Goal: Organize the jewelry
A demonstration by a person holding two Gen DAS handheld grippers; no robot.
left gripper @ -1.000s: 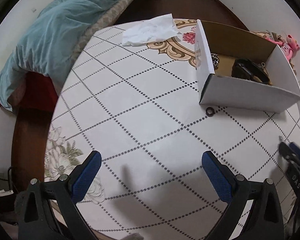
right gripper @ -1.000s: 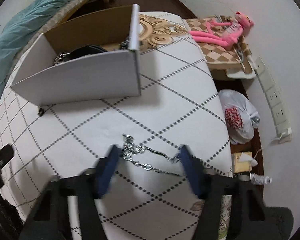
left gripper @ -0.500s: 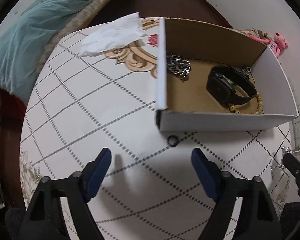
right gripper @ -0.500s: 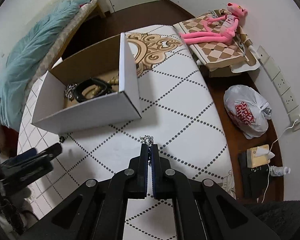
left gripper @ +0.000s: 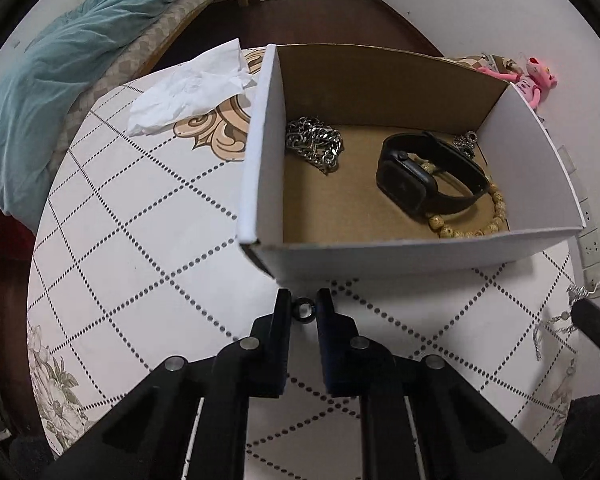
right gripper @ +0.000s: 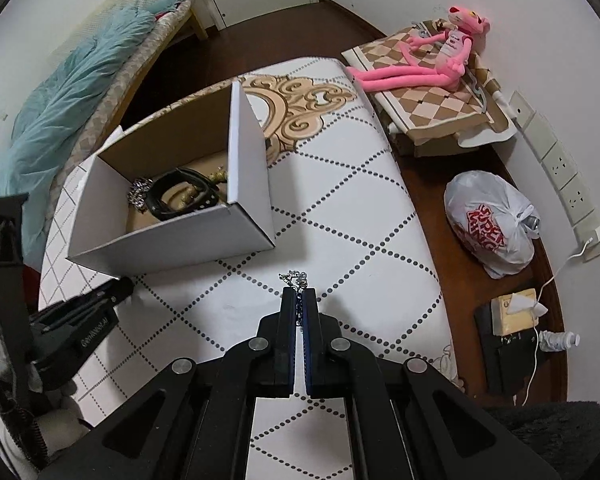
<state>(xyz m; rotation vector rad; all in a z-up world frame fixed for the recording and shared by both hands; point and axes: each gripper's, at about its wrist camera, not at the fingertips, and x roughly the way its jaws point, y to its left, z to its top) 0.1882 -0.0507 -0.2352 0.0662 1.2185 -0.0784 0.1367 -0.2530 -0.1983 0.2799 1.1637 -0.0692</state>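
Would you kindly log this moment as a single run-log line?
left gripper: shut on black ring, on table before box | right gripper: shut on silver chain | box: watch, bead bracelet, chain bracelet

Soft, even indoor light is filling both fisheye views; shadows are lying faint on the table [left gripper: 148, 248], edges are curving into black corners, and focus is staying sharp.
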